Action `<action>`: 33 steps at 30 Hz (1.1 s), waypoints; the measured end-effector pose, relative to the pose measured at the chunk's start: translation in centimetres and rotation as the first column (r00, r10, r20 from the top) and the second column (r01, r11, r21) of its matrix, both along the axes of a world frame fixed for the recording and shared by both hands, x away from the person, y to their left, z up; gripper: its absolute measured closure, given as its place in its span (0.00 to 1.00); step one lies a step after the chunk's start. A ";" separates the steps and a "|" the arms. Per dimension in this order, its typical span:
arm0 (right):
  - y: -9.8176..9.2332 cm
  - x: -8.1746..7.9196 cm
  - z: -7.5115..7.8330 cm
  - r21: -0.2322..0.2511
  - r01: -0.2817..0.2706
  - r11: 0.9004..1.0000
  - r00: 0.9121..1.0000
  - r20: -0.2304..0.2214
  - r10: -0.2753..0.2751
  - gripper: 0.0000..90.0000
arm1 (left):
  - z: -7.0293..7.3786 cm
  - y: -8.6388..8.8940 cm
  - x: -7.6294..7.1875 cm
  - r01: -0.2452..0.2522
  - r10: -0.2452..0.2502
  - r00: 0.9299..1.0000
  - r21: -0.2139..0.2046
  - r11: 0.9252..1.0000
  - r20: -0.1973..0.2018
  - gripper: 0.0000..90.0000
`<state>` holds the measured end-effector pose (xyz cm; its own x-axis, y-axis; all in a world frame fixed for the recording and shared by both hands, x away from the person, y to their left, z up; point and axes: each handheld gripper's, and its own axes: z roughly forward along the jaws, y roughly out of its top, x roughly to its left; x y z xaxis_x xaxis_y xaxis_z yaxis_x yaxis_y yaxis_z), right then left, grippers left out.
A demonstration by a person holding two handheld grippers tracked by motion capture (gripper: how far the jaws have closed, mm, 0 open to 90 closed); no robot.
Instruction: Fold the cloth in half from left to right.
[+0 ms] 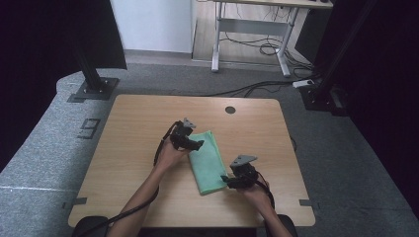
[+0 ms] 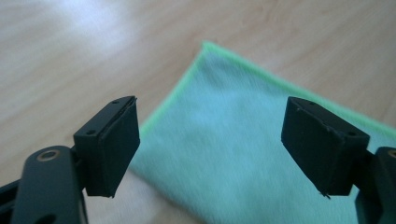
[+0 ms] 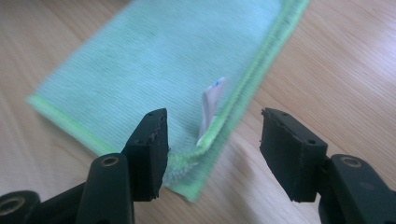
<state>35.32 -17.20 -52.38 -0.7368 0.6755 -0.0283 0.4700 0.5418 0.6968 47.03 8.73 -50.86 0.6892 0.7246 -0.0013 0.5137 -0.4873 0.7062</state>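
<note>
A folded green cloth (image 1: 207,163) lies flat in the middle of the wooden table (image 1: 133,123). My left gripper (image 1: 197,144) sits at the cloth's far left edge, jaws open, nothing between them. In the left gripper view, the left gripper (image 2: 212,107) hovers over the cloth (image 2: 233,154) near one corner. My right gripper (image 1: 226,178) is at the cloth's near right corner, also open. In the right gripper view, the right gripper (image 3: 214,116) straddles the cloth's (image 3: 154,60) folded edge without pressing it. A small white label (image 3: 210,109) sticks up from that edge.
A round cable hole (image 1: 230,109) sits near the table's far edge. On the floor beyond stand a black stand base (image 1: 94,89), a desk frame (image 1: 252,29) with loose cables, and another black base (image 1: 318,96) at the right.
</note>
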 end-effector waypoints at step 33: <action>0.1 0.4 -0.5 0.030 -0.004 1.000 1.000 -0.030 0.005 0.37 | -3.9 2.0 -5.4 -0.018 0.018 0.999 0.005 1.000 -0.029 0.15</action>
